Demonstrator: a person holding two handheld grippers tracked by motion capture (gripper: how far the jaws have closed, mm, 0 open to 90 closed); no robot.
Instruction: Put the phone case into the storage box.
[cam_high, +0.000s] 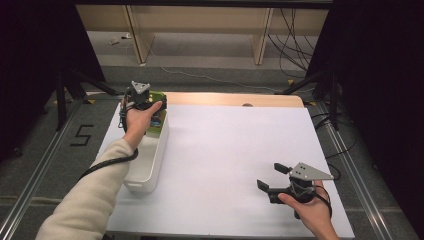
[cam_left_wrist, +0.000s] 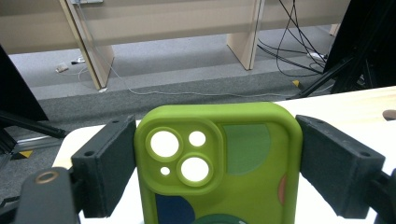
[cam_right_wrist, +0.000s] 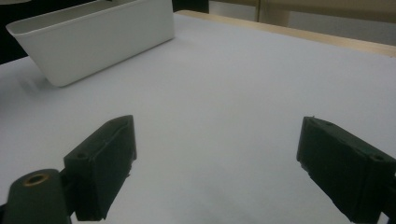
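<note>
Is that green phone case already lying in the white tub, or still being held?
Still held: the left gripper clamps the green phone case by both sides, above the white tub's far end.

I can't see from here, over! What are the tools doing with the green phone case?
Left tool clamped on green phone case, above far end of white bin. Right tool open, nothing between jaws, low over white table cover. Nothing in the way.

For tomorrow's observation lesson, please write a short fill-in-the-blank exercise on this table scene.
1. The left gripper is clamped on a ____ phone case.
2. The case is held above the far end of a ____ bin.
3. The right gripper's jaws are ____, with nothing between them.

Missing words: green; white; open
</note>
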